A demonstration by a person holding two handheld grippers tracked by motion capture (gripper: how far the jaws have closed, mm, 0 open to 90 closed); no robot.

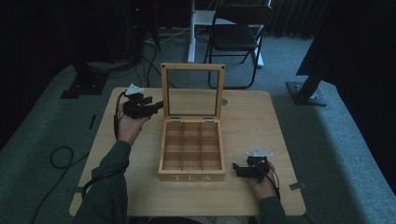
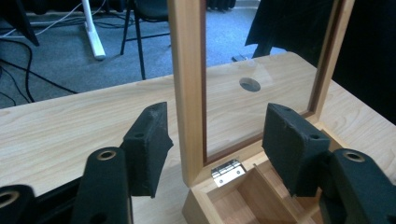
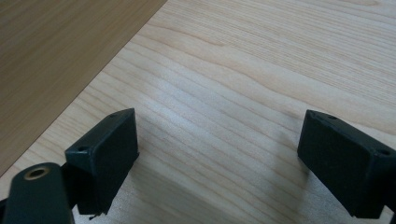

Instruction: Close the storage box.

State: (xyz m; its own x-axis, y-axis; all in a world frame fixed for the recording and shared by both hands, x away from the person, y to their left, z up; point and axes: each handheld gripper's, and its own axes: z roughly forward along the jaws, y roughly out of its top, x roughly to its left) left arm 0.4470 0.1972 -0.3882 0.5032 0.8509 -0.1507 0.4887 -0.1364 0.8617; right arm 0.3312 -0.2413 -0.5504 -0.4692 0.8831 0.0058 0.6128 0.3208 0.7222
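Right now a wooden tea box sits near the middle of the desk, a little toward the near edge, with TEA lettered on its front wall and its compartments bare. Its glass-paned lid stands upright on two small metal hinges at the back. The left gripper is held up by a hand toward the far left corner of the desk, pointing at the left upright of the lid frame. Seen from the left gripper view, its two padded jaws are spread wide on either side of that upright, one pad outside the frame and one in front of the pane, and neither touches the wood. Through the glass a round hole in the desk shows. The right gripper rests low near the near right corner, just beside the box's right front corner, jaws apart and pointing at it. From the right gripper view its pads hang over bare desk wood with nothing between them. A folding chair stands on the carpet beyond the far edge.
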